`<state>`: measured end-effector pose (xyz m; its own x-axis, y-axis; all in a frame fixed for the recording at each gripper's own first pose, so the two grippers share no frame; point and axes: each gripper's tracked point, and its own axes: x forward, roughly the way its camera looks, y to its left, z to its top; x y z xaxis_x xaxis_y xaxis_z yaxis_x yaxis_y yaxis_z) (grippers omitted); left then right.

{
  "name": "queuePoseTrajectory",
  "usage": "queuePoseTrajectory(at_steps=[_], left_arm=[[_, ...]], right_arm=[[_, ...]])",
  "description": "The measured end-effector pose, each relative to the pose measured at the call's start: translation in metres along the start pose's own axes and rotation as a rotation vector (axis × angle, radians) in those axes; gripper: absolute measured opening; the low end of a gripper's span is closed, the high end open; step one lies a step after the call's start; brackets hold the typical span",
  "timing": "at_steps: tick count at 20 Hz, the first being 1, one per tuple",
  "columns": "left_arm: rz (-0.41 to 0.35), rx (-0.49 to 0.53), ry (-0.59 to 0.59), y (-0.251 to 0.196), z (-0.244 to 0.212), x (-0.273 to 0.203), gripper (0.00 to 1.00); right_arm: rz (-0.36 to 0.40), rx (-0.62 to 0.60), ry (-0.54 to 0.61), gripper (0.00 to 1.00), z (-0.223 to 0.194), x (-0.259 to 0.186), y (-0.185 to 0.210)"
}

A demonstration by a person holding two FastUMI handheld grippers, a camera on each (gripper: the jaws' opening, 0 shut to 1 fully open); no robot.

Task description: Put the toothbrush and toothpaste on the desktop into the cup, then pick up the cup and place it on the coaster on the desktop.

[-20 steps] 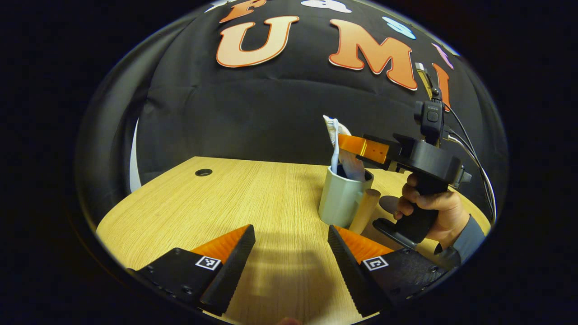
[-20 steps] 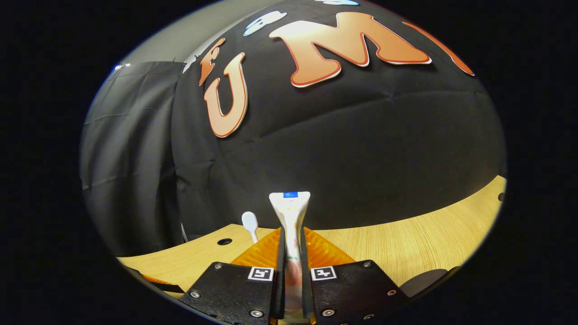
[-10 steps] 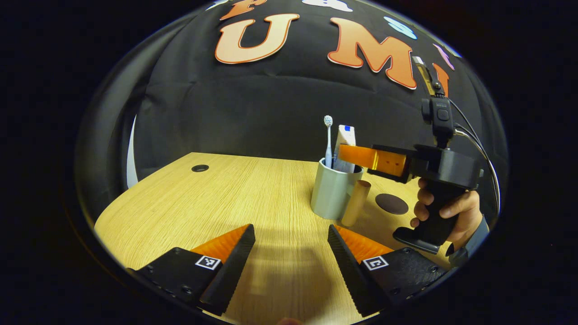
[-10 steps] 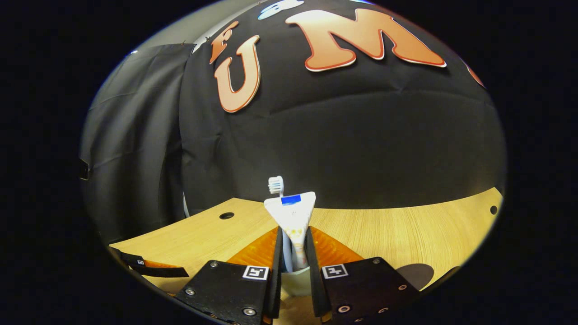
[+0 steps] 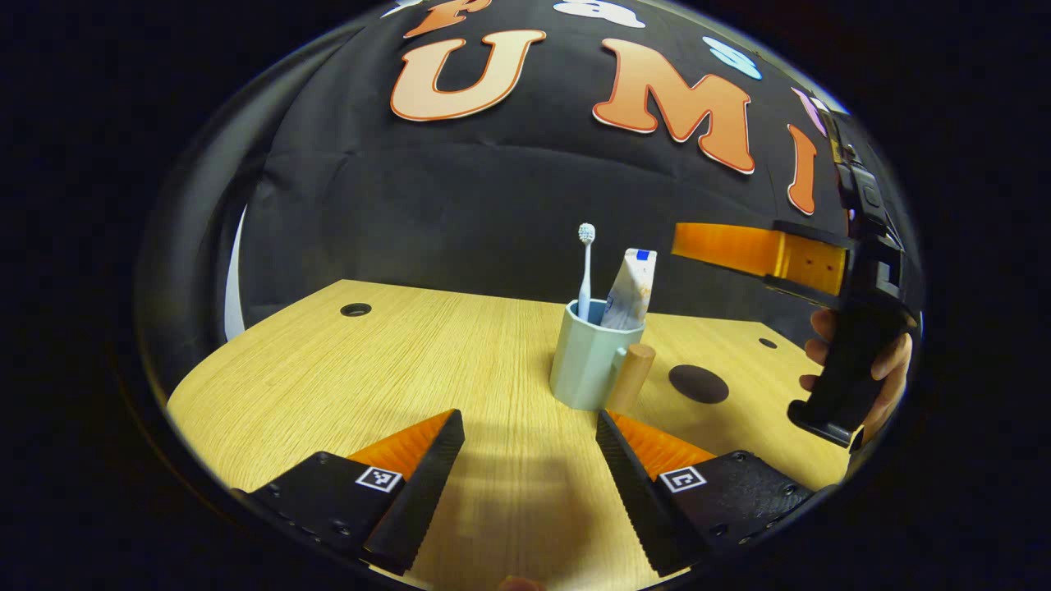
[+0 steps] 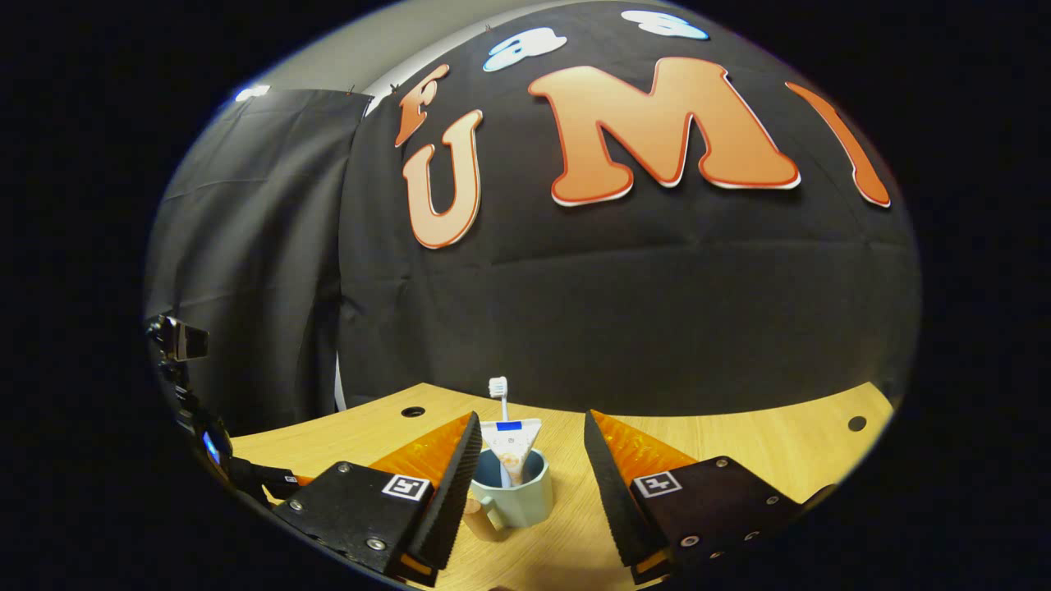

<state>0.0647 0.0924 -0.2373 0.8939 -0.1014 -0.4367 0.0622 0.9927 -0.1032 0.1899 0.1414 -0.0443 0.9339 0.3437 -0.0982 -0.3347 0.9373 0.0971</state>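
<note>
A pale blue-grey cup (image 5: 586, 358) with a wooden handle (image 5: 629, 377) stands upright on the wooden desktop (image 5: 386, 361). A white toothbrush (image 5: 585, 271) and a white toothpaste tube (image 5: 629, 287) stand inside it. A dark round coaster (image 5: 698, 383) lies just right of the cup. My left gripper (image 5: 530, 423) is open, low over the desk, in front of the cup. My right gripper (image 6: 530, 428) is open above and behind the cup (image 6: 511, 491), with the toothpaste (image 6: 511, 443) and toothbrush (image 6: 499, 396) seen between its fingers. In the left gripper view the right gripper (image 5: 722, 246) hangs up right, held by a hand (image 5: 891, 369).
The desktop has cable holes at its far left (image 5: 355, 309) and far right (image 5: 768, 342). The black booth wall rises close behind the desk. In the right gripper view the other gripper's camera mount (image 6: 185, 345) shows at the far left.
My right gripper has let go of the toothpaste, opened, and risen back to the right. The cup, tilted a second ago, now stands upright with both items inside. The left gripper has not moved.
</note>
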Motion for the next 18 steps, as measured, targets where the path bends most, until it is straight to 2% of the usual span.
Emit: queuePoseTrajectory(at_steps=[4, 9, 10, 11, 14, 15, 16, 18], left_arm=[[-0.013, 0.017, -0.017, -0.018, 0.018, -0.005, 0.98], [-0.021, 0.035, -0.016, -0.039, 0.044, -0.001, 0.97], [-0.022, 0.039, -0.009, -0.042, 0.047, 0.0, 0.97], [-0.02, 0.043, 0.001, -0.044, 0.05, 0.003, 0.97], [-0.032, 0.051, 0.045, -0.051, 0.056, 0.014, 0.97], [-0.035, 0.051, 0.062, -0.053, 0.057, 0.019, 0.97], [-0.037, 0.048, 0.084, -0.055, 0.057, 0.025, 0.97], [-0.032, 0.045, 0.161, -0.055, 0.047, 0.035, 0.97]], right_arm=[[-0.025, -0.031, -0.07, 0.88, 0.032, -0.034, -0.017], [-0.065, -0.071, -0.099, 0.92, 0.051, -0.078, -0.042], [-0.074, -0.078, -0.1, 0.99, 0.053, -0.087, -0.048], [-0.086, -0.085, -0.102, 0.93, 0.055, -0.097, -0.054], [-0.124, -0.086, -0.109, 0.93, 0.063, -0.128, -0.072], [-0.132, -0.09, -0.111, 0.98, 0.065, -0.14, -0.078], [-0.143, -0.1, -0.112, 0.93, 0.068, -0.15, -0.083], [-0.153, -0.119, -0.121, 0.93, 0.076, -0.17, -0.092]])
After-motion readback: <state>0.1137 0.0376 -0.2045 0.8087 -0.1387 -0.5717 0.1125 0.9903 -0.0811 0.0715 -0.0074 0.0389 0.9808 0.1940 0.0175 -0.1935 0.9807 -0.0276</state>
